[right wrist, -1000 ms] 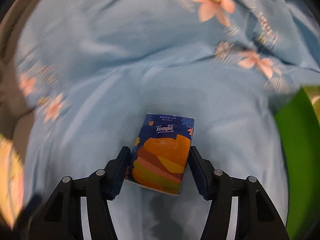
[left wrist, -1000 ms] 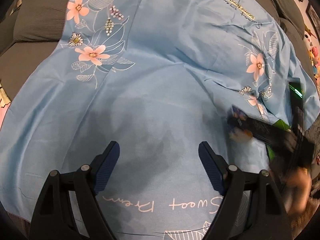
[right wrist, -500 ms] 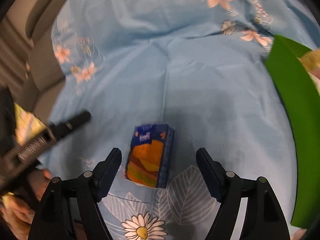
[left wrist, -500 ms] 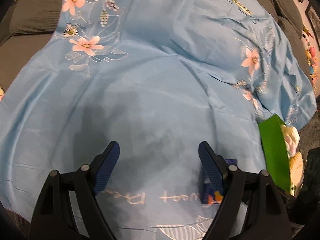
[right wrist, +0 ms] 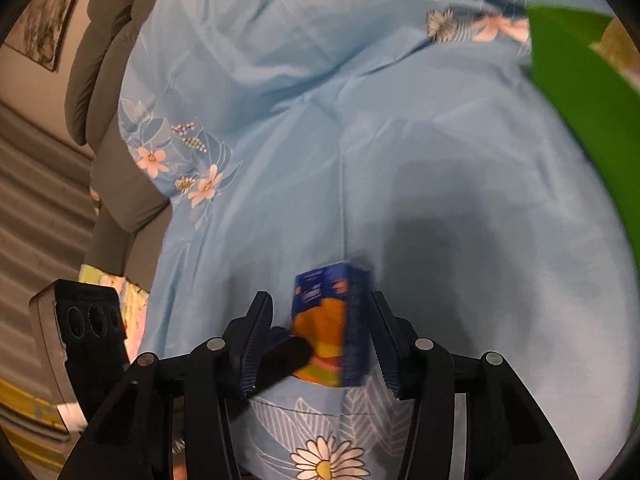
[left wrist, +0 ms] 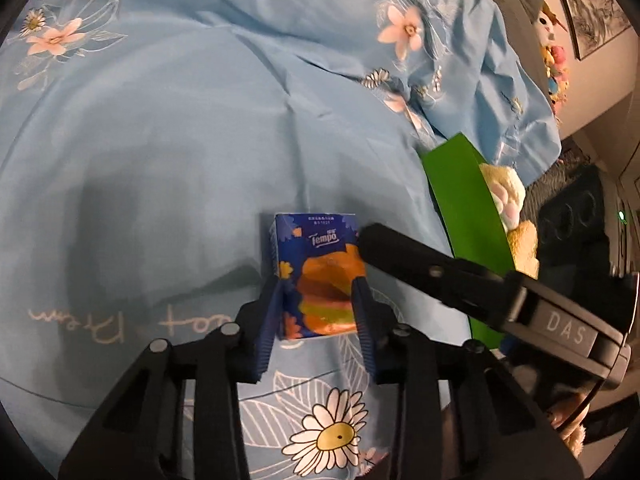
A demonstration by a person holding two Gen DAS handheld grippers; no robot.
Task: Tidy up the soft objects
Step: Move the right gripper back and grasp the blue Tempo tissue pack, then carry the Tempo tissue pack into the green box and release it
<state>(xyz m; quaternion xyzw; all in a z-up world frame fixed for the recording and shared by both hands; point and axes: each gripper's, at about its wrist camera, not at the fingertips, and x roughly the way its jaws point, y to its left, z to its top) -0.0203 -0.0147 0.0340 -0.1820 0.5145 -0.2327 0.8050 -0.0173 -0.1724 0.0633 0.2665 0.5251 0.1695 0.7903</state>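
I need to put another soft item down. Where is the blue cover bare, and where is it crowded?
Bare: the wide stretch of blue cover between the pink flower print and the tissue pack. Crowded: around the pack, where the left gripper and right gripper are both closing, beside the green bin.

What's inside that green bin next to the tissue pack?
Over the green bin's wall, plush toys show: one cream and pastel, one tan. The wall hides everything deeper inside.

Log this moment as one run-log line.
left gripper: closing on tissue pack | right gripper: closing around it | pack on blue sheet
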